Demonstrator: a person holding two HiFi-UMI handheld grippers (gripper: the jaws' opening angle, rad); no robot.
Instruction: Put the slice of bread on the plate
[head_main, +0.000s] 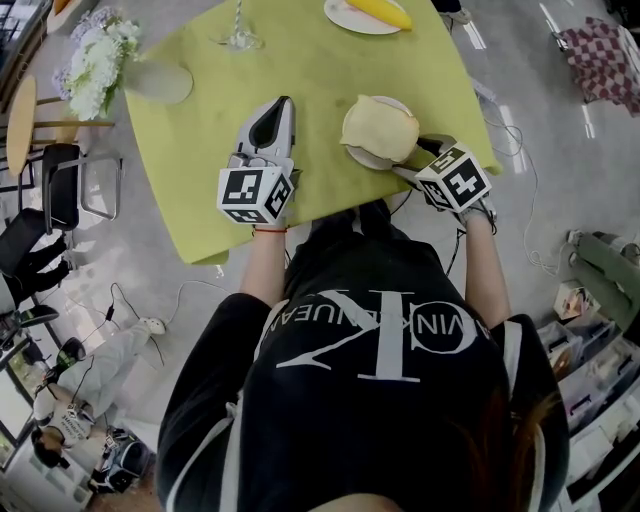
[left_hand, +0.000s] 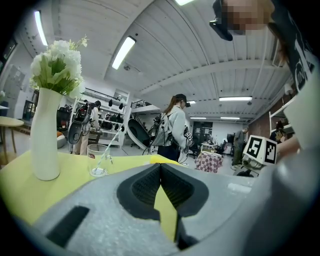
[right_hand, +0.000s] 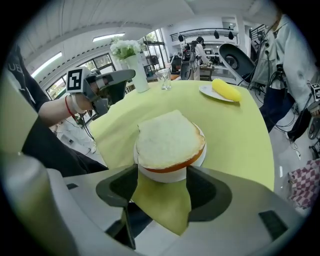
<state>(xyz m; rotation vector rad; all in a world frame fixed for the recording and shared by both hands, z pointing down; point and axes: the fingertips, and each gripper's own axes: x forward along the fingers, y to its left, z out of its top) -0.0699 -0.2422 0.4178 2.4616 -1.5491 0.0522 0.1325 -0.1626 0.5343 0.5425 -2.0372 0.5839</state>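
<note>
Left tool (left_hand: 160, 167), jaws pressed together and empty, points level across the yellow bench (head_main: 300, 60). Right tool (right_hand: 162, 172), jaws spread, flanks the near rim of the white plate (right_hand: 199, 156). The slice of bread (right_hand: 167, 140) lies on that plate.

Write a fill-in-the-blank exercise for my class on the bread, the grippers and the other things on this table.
1. The bread lies on a white ____.
2. The gripper whose jaws stand apart by the plate is the ____ one.
3. The vase holds ____ flowers.
4. The glass has a ____ in it.

Missing words: plate; right; white; straw.
</note>
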